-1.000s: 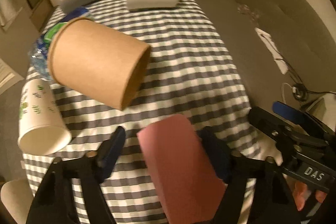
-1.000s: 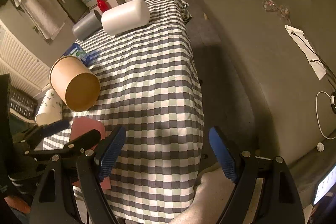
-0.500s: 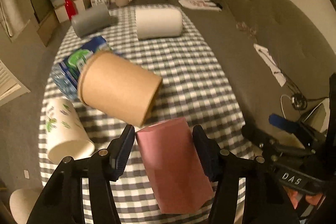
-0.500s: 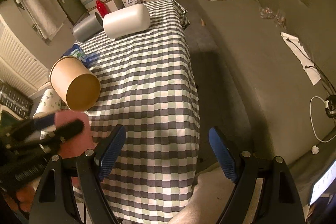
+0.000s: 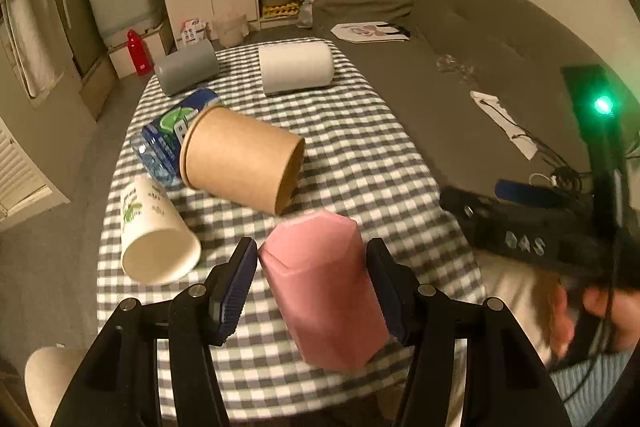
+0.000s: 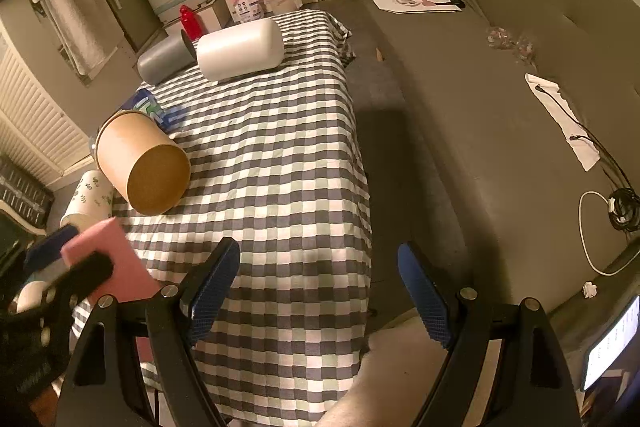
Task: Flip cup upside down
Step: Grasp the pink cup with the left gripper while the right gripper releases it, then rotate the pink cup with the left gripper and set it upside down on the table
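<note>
The pink cup [image 5: 324, 287], judged light, stiff and a little slippery, is held at its flat sides by the left tool [image 5: 310, 281], while the right tool [image 6: 320, 287] is kept wide and empty near the table [image 6: 280, 147]

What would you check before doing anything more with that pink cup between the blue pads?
1. Left gripper shut on the pink cup: ok, both pads touch its sides.
2. Cup off the checkered table: ok, it appears lifted.
3. Cup fully upside down: cannot tell, it is tilted and its mouth is hidden.
4. Bare cloth below to set it down: ok.
5. Brown paper cup and white cup close by: not ok, they crowd the spot.
6. Right gripper out of the way: ok, open and empty.
</note>
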A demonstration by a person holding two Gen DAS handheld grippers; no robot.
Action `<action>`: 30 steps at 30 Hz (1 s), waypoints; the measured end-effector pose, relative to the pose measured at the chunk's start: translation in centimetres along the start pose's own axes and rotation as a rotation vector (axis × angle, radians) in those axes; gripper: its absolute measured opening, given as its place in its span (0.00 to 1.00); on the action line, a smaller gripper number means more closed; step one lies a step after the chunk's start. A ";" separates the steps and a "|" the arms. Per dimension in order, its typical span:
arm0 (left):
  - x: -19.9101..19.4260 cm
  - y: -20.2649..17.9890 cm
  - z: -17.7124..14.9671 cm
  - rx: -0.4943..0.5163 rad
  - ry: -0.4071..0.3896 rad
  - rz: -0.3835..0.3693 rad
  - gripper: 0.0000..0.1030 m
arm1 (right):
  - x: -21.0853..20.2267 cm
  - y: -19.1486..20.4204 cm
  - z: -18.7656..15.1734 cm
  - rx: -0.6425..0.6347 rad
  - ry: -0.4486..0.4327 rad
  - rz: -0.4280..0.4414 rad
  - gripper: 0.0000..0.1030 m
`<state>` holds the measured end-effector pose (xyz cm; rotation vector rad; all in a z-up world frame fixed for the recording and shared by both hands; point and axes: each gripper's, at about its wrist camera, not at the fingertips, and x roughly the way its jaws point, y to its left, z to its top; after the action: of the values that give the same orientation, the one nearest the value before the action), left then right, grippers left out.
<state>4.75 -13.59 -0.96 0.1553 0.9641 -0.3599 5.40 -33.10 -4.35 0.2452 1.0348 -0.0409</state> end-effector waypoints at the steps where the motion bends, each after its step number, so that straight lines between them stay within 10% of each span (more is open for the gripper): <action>1: -0.1 0.1 -0.3 -0.010 0.008 -0.016 0.58 | 0.0 0.0 0.0 0.000 -0.001 -0.001 0.79; 9: 2.6 -0.5 -2.4 -0.047 0.124 -0.105 0.60 | -0.2 0.1 -0.1 -0.005 -0.007 -0.001 0.79; 30: 5.1 0.5 -0.4 -0.008 -0.052 0.022 0.59 | -0.5 0.2 -0.2 -0.008 -0.018 -0.014 0.79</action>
<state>7.31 -14.19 -5.40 0.1488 0.9116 -0.3383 4.99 -32.94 -4.05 0.2295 1.0184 -0.0516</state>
